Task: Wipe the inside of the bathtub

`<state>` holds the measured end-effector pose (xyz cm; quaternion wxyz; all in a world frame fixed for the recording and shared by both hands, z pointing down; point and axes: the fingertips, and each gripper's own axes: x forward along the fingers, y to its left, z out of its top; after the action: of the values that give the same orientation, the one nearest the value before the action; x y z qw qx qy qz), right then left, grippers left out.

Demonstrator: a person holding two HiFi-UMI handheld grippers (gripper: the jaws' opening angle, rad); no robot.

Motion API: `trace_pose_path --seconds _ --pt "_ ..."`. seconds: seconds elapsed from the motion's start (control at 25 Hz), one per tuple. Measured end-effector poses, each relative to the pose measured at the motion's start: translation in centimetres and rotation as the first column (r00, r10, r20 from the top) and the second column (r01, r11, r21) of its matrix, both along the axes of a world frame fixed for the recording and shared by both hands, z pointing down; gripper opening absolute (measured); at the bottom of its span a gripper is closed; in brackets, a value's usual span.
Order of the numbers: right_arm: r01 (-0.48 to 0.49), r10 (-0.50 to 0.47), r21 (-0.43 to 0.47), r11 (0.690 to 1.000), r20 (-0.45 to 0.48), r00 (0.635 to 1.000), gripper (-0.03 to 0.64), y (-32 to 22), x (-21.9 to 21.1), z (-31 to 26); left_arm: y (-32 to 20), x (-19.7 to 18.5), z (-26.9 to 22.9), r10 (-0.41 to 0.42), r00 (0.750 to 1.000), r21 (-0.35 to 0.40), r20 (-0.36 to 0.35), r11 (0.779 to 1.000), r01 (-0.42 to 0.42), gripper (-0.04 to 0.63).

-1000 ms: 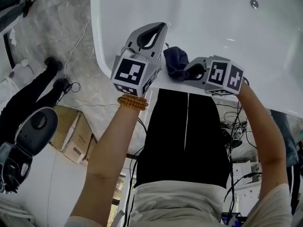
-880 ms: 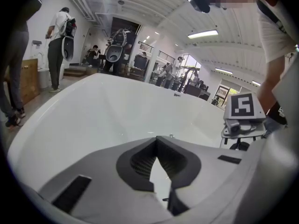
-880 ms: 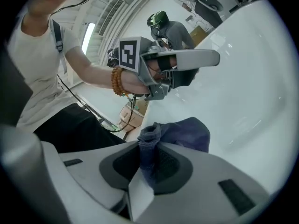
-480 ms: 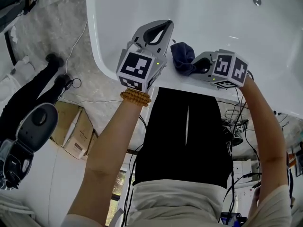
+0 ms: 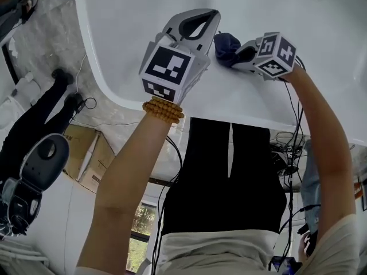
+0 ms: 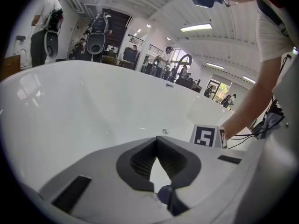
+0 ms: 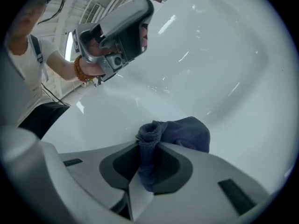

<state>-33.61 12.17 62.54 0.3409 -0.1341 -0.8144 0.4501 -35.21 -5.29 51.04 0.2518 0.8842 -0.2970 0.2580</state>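
My right gripper [image 7: 148, 143] is clamped on the blue cloth [image 7: 184, 132], which is pressed on the bathtub [image 5: 132, 27] inner wall. Left gripper [image 6: 156, 140] is at its 9 o'clock in the head view, jaws closed, empty.

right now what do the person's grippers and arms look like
The left gripper and right gripper are light grey shells with dark ribbed fingers. Each carries a white cube with black square markers. An orange-brown bead bracelet circles the left wrist; both forearms are bare.
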Motion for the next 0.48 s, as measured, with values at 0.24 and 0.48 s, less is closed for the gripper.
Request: trace_pose_path --seconds 0.24,0.48 --pt "-0.018 0.019 0.008 1.0 -0.044 0.999 0.081 -0.8 0.5 4.9 -0.5 0.3 1.6 -0.023 0.999 -0.026 -0.024 0.999 0.023 -0.003" --pt "0.022 -0.019 0.036 0.999 -0.086 0.996 0.081 -2.3 0.8 9.2 -1.2 -0.2 3.8 -0.104 0.994 -0.093 -0.026 0.991 0.101 -0.003"
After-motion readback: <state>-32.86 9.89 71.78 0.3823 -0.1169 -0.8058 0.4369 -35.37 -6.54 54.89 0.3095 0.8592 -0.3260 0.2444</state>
